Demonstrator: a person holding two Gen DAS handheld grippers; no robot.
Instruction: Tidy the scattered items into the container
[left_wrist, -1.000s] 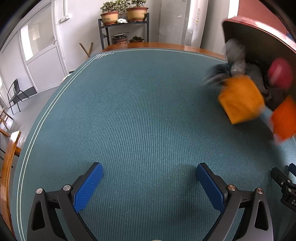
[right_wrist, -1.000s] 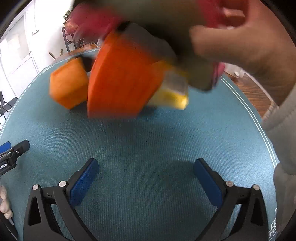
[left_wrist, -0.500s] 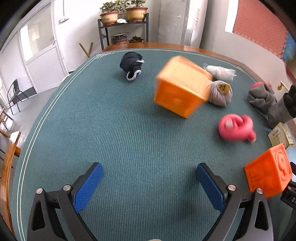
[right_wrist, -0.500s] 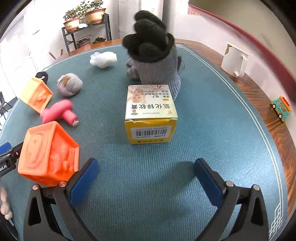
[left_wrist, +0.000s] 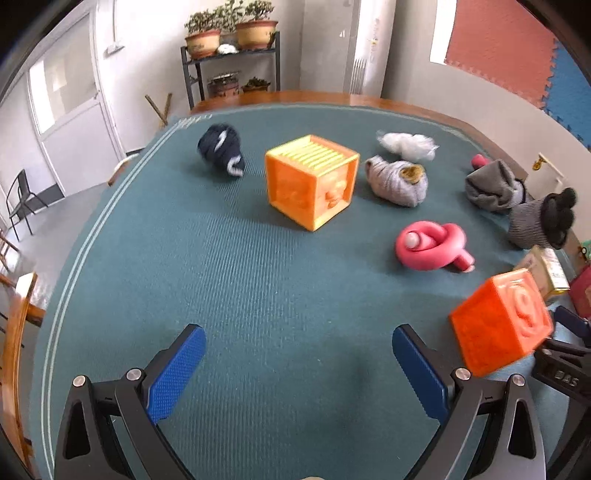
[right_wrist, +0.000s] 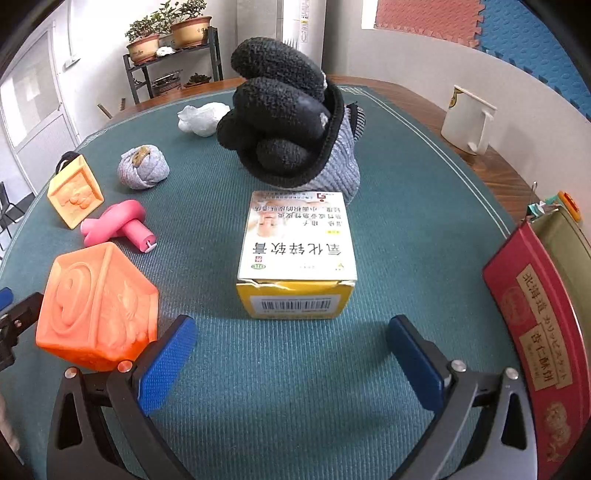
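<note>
Left wrist view: the left gripper (left_wrist: 295, 363) is hovering over the green table mat (left_wrist: 240, 295) with its jaws spread wide, gripping nothing. At 11 o'clock a dark sock ball (left_wrist: 220, 149) is lying; at 12 o'clock a light orange cube (left_wrist: 311, 186) is standing; at 1 o'clock a grey sock ball (left_wrist: 398, 181) and a white bag (left_wrist: 406, 146) are lying, with a pink toy (left_wrist: 432, 246) nearer. A deep orange cube (left_wrist: 502, 326) is sitting at 3 o'clock, just beside the right-hand fingertip.

Right wrist view: the right gripper (right_wrist: 291, 356) is likewise standing wide open and empty. A yellow carton (right_wrist: 297, 254) printed with Chinese characters and a barcode is lying at 12 o'clock, just ahead of the fingertips, with a grey-and-black glove (right_wrist: 295, 133) behind it. At 3 o'clock a red tin (right_wrist: 543, 347), the container, is showing gold labels in Asian script. A white mug (right_wrist: 467, 120) is standing at 2 o'clock on the wooden edge.
</note>
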